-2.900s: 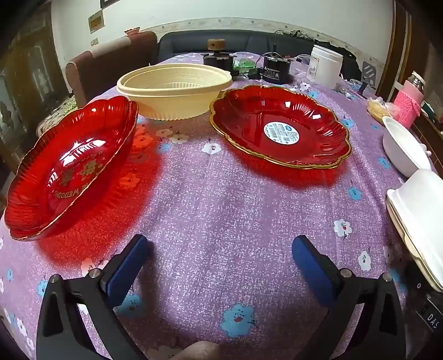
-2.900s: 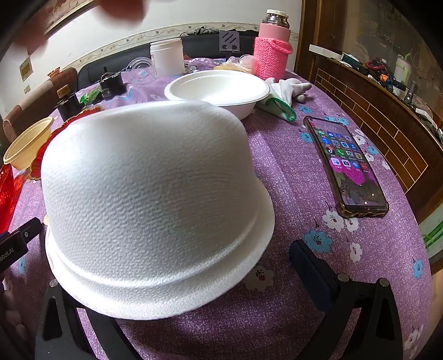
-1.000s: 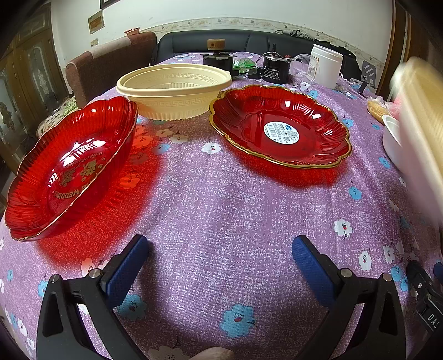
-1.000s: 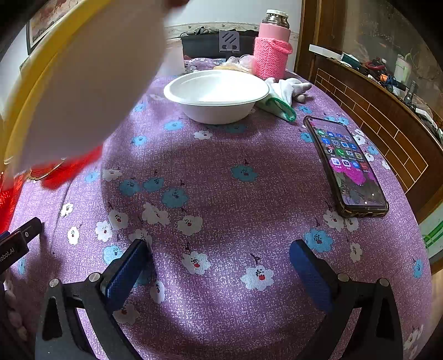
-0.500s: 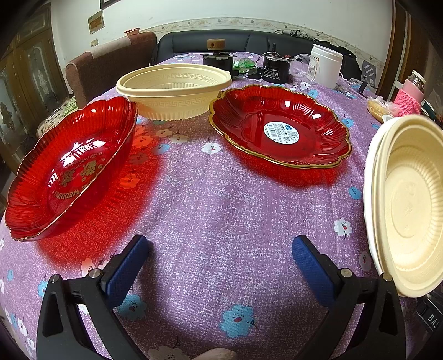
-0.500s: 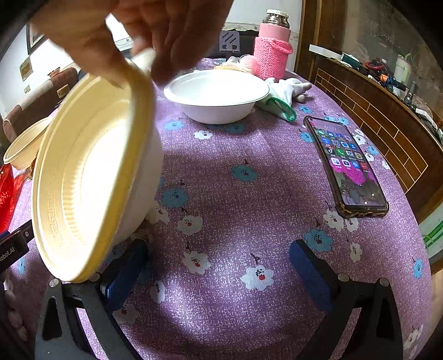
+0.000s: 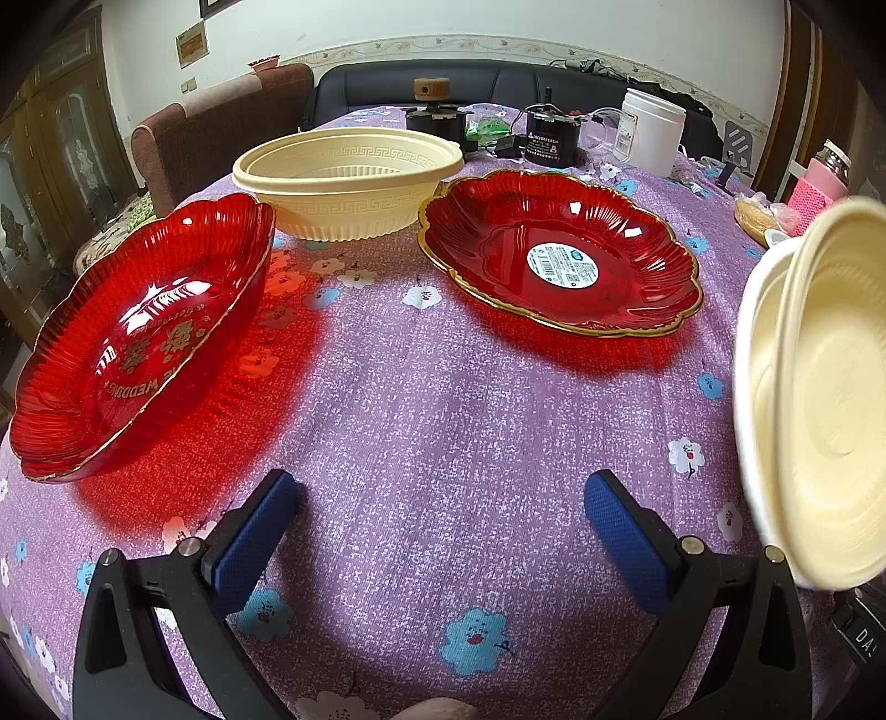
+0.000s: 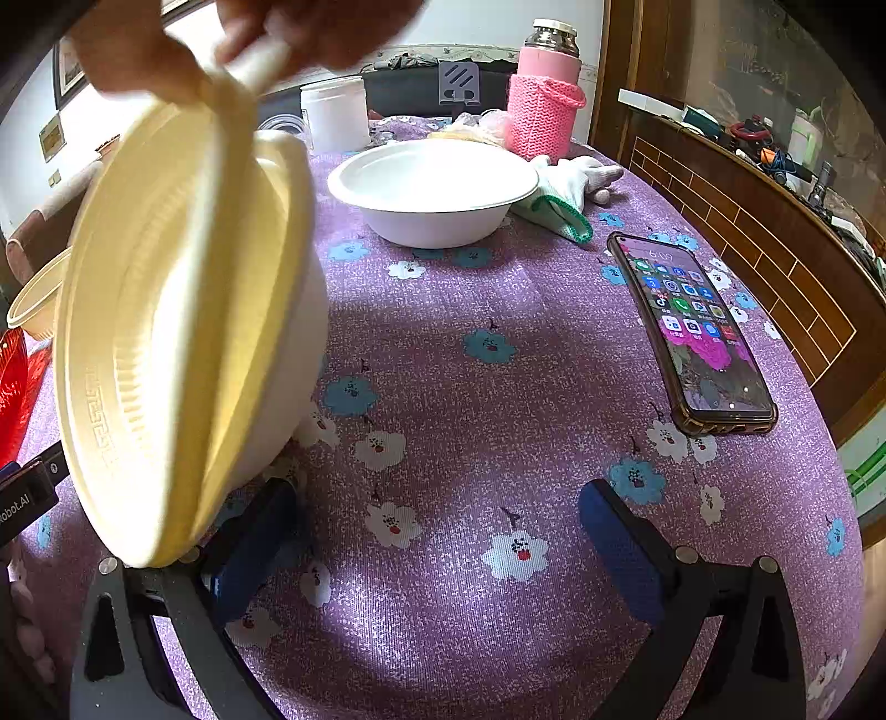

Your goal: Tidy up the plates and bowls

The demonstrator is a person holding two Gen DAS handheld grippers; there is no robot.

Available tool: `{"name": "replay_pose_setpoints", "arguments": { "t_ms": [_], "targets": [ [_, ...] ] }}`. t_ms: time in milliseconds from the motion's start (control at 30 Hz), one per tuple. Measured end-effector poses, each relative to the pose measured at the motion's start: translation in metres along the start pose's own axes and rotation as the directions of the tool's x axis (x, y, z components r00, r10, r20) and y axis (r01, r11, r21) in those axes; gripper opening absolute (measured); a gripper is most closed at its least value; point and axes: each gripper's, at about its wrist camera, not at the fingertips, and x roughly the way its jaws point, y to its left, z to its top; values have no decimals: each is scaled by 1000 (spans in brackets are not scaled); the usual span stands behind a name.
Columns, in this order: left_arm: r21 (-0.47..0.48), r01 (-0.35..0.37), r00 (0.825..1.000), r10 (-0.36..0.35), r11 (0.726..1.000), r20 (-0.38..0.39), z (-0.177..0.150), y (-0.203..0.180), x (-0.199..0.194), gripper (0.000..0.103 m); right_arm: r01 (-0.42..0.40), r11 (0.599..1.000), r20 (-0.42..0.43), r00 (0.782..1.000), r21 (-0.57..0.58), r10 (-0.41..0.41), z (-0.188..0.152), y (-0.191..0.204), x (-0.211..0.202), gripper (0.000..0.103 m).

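Two red scalloped plates lie on the purple cloth, one at the left (image 7: 138, 332) and one at centre right (image 7: 559, 260). A cream bowl (image 7: 349, 180) stands behind them. A bare hand (image 8: 232, 33) holds a cream bowl nested in a white bowl (image 8: 171, 332) on edge, tilted, between the grippers; the pair also shows at the right of the left wrist view (image 7: 819, 393). Another white bowl (image 8: 432, 188) stands farther back. My left gripper (image 7: 440, 526) and right gripper (image 8: 437, 531) are both open and empty, low over the cloth.
A phone (image 8: 692, 327) lies at the right near the table edge. A pink-sleeved flask (image 8: 545, 94), a white jar (image 7: 650, 130), a glove (image 8: 565, 188) and small devices (image 7: 548, 138) stand at the back. A chair (image 7: 221, 127) is at the far left.
The white bowl that lay upside down before the right gripper was lifted by a hand, turned on edge with a cream bowl inside, and is now being separated slightly. Both grippers stayed still.
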Motion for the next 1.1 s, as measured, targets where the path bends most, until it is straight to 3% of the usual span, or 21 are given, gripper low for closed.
{"name": "replay_pose_setpoints", "arguments": {
  "t_ms": [1100],
  "targets": [
    [0, -1, 1000, 1, 1000, 0, 0, 0, 0, 103, -2, 1000, 1, 1000, 1, 2, 0, -4, -1, 102]
  ]
}}
